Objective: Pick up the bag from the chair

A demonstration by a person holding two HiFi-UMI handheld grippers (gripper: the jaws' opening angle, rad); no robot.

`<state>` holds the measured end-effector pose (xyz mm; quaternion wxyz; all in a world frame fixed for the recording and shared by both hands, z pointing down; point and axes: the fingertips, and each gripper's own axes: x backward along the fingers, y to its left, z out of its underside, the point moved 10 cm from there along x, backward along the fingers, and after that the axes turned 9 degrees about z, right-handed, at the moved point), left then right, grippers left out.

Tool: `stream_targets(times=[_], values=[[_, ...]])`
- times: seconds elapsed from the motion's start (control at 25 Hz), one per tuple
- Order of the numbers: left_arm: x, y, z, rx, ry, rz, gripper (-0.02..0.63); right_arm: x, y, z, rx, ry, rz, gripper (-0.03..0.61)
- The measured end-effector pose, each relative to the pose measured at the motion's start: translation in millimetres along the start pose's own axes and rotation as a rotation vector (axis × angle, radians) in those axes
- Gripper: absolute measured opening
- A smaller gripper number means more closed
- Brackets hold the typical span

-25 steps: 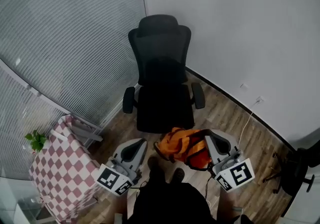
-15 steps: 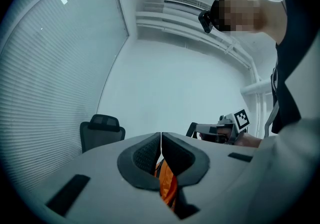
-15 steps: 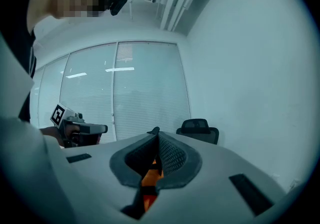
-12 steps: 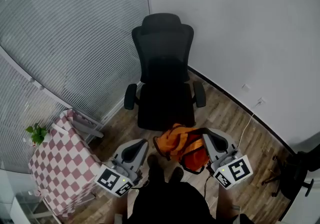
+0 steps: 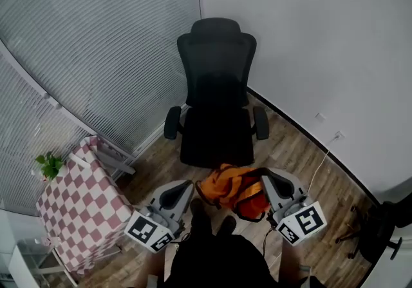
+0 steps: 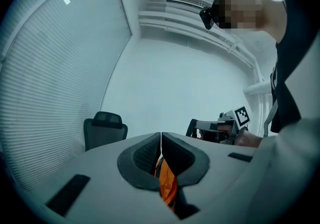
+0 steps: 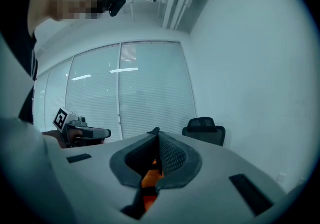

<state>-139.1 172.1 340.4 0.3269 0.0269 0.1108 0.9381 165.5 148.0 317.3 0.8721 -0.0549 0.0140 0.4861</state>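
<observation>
An orange bag [image 5: 230, 188] with black straps hangs over the wooden floor, in front of the empty black office chair [image 5: 217, 132]. My left gripper [image 5: 187, 185] is at the bag's left edge and my right gripper [image 5: 263, 181] at its right edge. In the left gripper view the left gripper [image 6: 161, 140] has its jaws pressed together, with orange fabric [image 6: 167, 188] showing between them lower down. In the right gripper view the right gripper [image 7: 156, 140] is shut on the bag, with a black strap end at the tips and orange cloth [image 7: 150, 178] below. The chair seat is bare.
A small table with a red-checked cloth [image 5: 77, 206] stands at the left, with a green plant [image 5: 48, 165] beside it. Window blinds [image 5: 96, 42] and a white wall [image 5: 322, 35] meet behind the chair. A cable [image 5: 320, 154] runs to a wall socket. Another chair's base [image 5: 380, 229] is at the right.
The head view has drifted, so the chair sits further right and higher in the picture. Both grippers stay shut with the bag hanging between them.
</observation>
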Motion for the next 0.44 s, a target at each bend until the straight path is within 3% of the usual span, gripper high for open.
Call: stream_targets(times=[0.44], values=[[-0.8,-3.8,1.9,-0.005,0.049,0.060,0.034,-0.5,8.5,0.2,0.016,-0.002,-0.026,0.023]])
